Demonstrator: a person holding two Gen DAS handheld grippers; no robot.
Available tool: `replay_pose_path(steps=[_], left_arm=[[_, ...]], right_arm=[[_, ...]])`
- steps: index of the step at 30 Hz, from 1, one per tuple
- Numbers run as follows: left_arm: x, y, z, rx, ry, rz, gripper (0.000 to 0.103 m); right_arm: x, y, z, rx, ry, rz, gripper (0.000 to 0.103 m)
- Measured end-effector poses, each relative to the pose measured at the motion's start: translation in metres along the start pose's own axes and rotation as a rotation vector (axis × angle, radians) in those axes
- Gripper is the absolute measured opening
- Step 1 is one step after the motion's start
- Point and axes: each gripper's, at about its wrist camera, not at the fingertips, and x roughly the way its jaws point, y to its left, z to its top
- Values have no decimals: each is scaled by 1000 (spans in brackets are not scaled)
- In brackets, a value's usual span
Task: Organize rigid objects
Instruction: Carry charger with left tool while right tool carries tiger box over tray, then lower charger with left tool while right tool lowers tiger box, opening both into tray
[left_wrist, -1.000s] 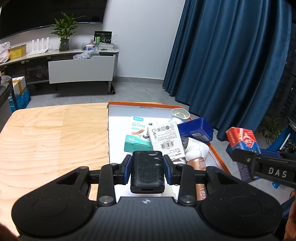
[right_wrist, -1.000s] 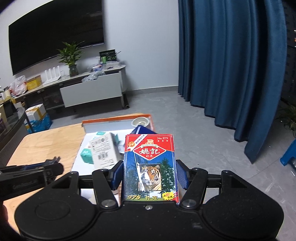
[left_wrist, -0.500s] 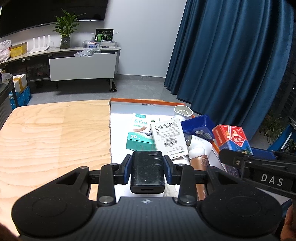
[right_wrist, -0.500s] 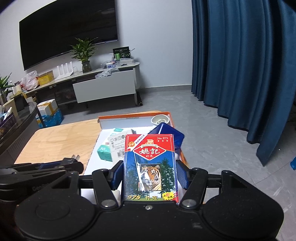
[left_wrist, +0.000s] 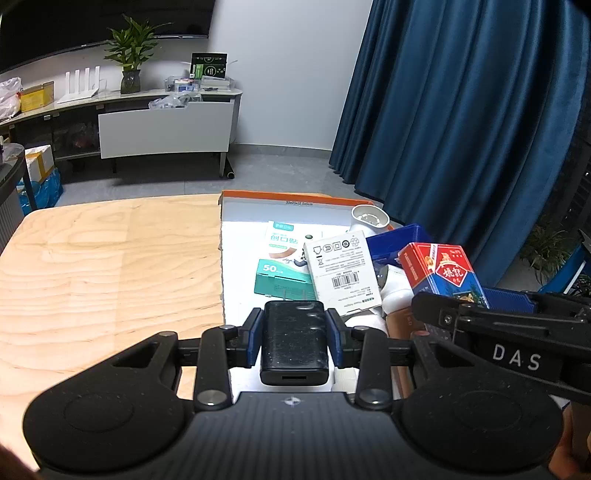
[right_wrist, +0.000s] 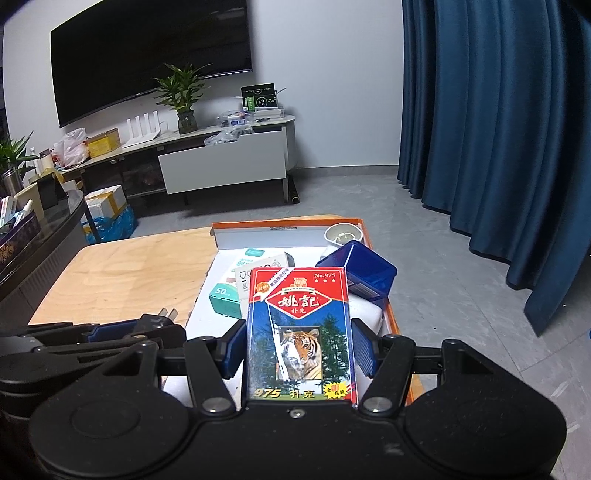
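Left wrist view: the left tool (left_wrist: 294, 339) squeezes a black charger (left_wrist: 294, 341) tight between its blue pads, above the near edge of the tray (left_wrist: 295, 202) on the wooden desk (left_wrist: 110, 266). Boxes, a blue bin (left_wrist: 399, 242) and a white cup (left_wrist: 369, 218) lie in the tray.

Right wrist view: the right tool (right_wrist: 298, 350) is partly open and grips a card box (right_wrist: 299, 332) with a tiger on it, over the tray's right side.

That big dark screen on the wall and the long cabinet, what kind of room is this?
Most likely a home living room. A large television hangs above a low media cabinet with a potted plant, floor-length blue curtains cover one side, and a wooden table stands in front.
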Motion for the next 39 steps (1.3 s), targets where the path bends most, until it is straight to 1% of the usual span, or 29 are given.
replay_pose_path(steps=[11, 32, 35, 36, 39], left_arm=[[7, 3, 0, 1, 19, -1, 36], [14, 7, 2, -7, 36, -1, 36], [15, 8, 1, -6, 38, 1, 36], [16, 8, 1, -8, 39, 1, 36], [17, 10, 1, -10, 44, 2, 36]], right_arm=[[5, -2, 2, -2, 5, 6, 71], [31, 1, 9, -6, 24, 11, 71], [37, 2, 9, -14, 39, 10, 72], [37, 2, 9, -11, 36, 9, 76], [34, -3, 9, 7, 26, 11, 80]])
